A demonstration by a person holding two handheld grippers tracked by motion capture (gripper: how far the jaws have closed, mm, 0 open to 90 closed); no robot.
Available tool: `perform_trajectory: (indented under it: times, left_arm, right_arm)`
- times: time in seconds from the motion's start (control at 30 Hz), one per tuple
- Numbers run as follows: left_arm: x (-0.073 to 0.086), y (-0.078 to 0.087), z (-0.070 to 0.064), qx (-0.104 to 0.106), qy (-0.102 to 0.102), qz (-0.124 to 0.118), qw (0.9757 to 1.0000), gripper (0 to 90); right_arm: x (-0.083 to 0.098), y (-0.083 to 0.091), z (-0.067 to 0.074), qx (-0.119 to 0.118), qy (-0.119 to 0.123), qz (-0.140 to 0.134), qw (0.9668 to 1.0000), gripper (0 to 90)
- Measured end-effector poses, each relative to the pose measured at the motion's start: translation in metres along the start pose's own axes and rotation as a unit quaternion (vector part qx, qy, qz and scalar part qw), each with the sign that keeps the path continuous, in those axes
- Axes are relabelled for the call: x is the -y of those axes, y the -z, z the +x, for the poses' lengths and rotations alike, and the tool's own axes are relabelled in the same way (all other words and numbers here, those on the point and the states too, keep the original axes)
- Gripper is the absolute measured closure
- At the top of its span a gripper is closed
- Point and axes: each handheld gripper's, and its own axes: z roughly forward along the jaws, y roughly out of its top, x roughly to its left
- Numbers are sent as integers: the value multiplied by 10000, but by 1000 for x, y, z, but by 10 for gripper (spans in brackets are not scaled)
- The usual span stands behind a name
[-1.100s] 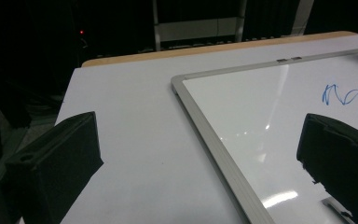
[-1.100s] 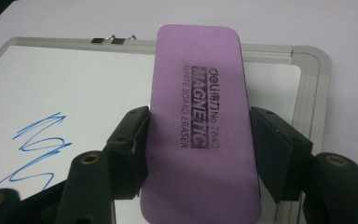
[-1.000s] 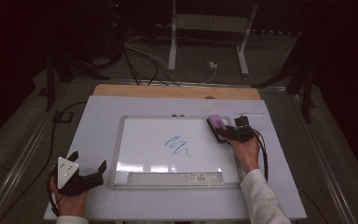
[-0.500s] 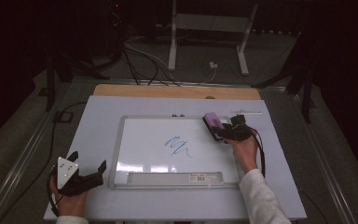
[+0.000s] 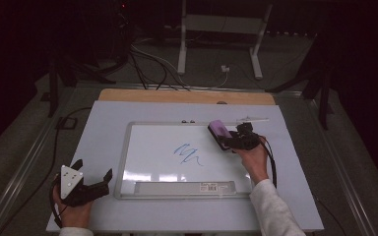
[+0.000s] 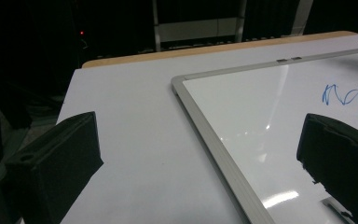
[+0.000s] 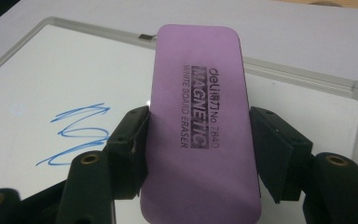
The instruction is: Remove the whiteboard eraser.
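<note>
1. Now I hold the eraser [image 7: 196,126] in the right gripper [image 7: 198,140]; the two jaws press on its long sides, so this claw is closed on it, with the printed purple face up toward the camera.
2. In the high view the eraser [image 5: 219,132] is over the upper right part of the whiteboard [image 5: 152,157], to the right of the blue scribble [image 5: 188,153] and apart from it. I cannot tell if its underside touches the board or hangs just above it.
3. The left gripper [image 5: 92,183] rests on the table [image 5: 103,118] beside the left frame of the board, jaws wide apart and nothing between them.
4. First risk: the jaws grip only the back half of the eraser. If I press down hard on the front, it may tilt or slip out of the pads.
5. Second risk: nothing holds the board. A strong wipe toward the left may push the whole board across the table, and then the scribble is only partly cleaned.
6. Third risk: if the eraser comes down tilted, only one edge meets the surface and it smears the ink instead of removing it.
7. I judge that a flat, light contact is safest, with the left gripper ready to steady the frame.
</note>
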Motion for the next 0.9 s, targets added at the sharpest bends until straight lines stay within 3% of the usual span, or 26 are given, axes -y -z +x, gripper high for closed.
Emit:
perform_trajectory:
  times: [0.57,0.9]
  left_arm:
    - [0,1,1,3,2,-6,10000,4]
    - [1,1,3,-4,44,-22,10000,4]
  right_arm:
    - [6,-11,32,-157,622,250,9976,411]
    - [11,-18,45,-228,809,375,9958,411]
